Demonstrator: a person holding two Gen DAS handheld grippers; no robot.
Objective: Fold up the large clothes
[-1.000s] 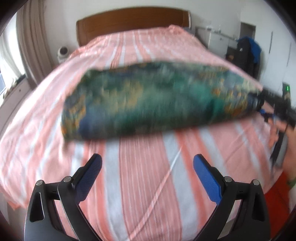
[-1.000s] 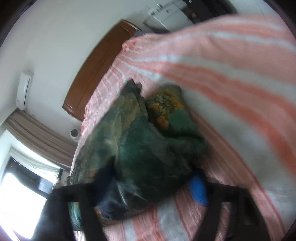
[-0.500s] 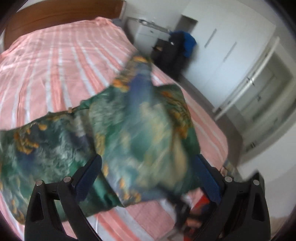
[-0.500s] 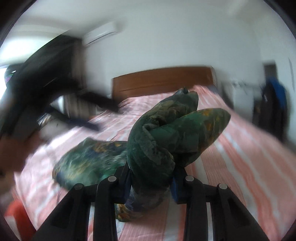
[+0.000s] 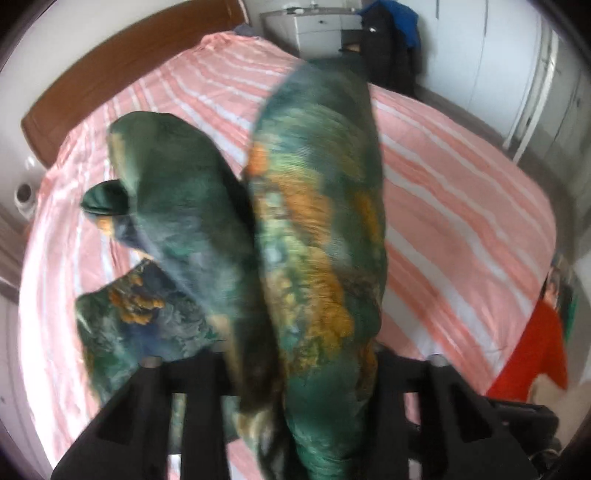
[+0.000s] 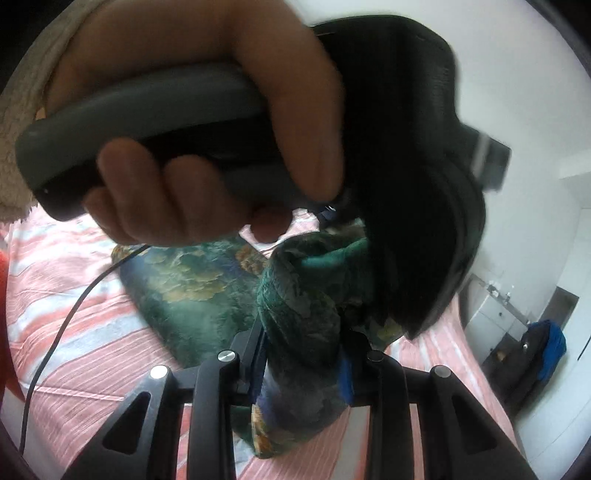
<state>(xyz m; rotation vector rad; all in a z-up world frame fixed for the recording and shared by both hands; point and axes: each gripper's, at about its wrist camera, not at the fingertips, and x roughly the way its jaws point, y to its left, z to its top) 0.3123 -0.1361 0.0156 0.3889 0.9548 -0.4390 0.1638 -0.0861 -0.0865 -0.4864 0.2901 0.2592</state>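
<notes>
A large green garment with orange and blue print (image 5: pixel 317 236) is lifted above a bed with a pink-and-white striped sheet (image 5: pixel 461 206). My left gripper (image 5: pixel 295 373) is shut on a thick bunch of it; the fabric hides the fingertips. My right gripper (image 6: pixel 303 369) is shut on another bunched part of the garment (image 6: pixel 299 317). The rest of the cloth lies on the sheet (image 6: pixel 192 291). The hand holding the left gripper (image 6: pixel 207 122) fills the top of the right wrist view, close above the right gripper.
A wooden headboard (image 5: pixel 122 70) stands at the bed's far end. A white dresser (image 5: pixel 317 26) and dark hanging clothes (image 5: pixel 388 48) are beyond the bed. White wardrobes (image 5: pixel 517 66) line the right wall. A black cable (image 6: pixel 62 325) hangs over the sheet.
The left gripper was open and empty a second ago; it has closed on the garment. Both grippers came together, raising the cloth off the bed in a bunch.
</notes>
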